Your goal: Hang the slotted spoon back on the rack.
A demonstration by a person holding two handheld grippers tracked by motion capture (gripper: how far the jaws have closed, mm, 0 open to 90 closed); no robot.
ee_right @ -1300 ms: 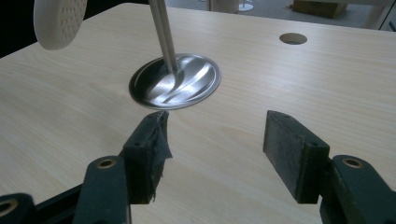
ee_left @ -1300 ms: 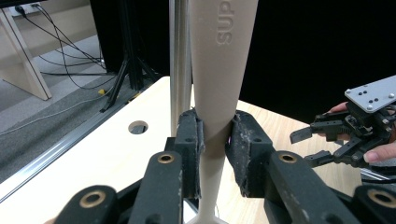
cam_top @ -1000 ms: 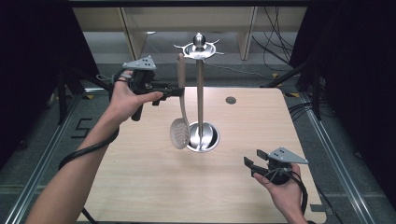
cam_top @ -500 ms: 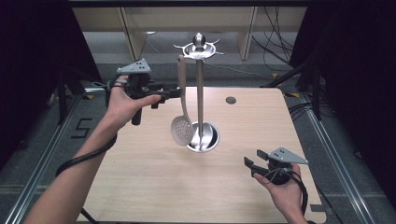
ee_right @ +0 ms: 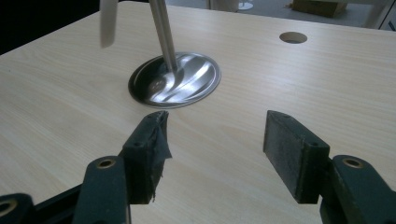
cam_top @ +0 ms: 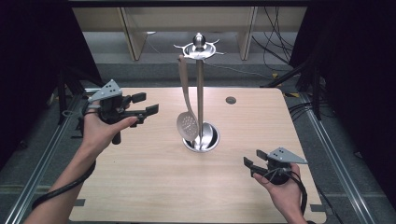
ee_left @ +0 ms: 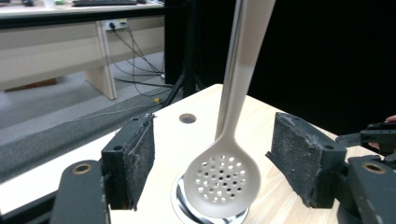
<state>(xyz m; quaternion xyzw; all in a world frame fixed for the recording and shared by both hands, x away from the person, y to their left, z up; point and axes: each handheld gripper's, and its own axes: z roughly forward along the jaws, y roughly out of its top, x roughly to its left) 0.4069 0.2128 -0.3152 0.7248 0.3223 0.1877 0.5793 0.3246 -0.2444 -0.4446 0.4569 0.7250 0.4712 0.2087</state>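
At the table's left side, your left gripper [cam_top: 145, 103] sits in your raised left hand [cam_top: 100, 133], level and aimed toward the stand [cam_top: 200, 88]; its jaws have just been opening and now stand wide with nothing between the pads, the skimmer [cam_top: 187, 122] well clear of them; through the left gripper view you look between those two black jaws at the skimmer's [ee_left: 223, 179] pierced bowl, which hangs farther off, framed by the gap but not touched; the skimmer hangs by the top of its handle from the ring at the stand's head, its bowl low, just above the round steel base [cam_top: 201, 138] and beside the pole; the stand rises upright from the middle of the table [cam_top: 154, 186]; near the table's right front corner your right gripper [cam_top: 250, 167] rests low in your right hand [cam_top: 285, 191], jaws parted and empty, pointing left across the wood; in the right gripper view its pads [ee_right: 147, 140] frame bare tabletop, with the base [ee_right: 175, 79] beyond them and a round hole [ee_right: 293, 37] in the table farther back; the two grippers are well apart, one on each side of the stand.
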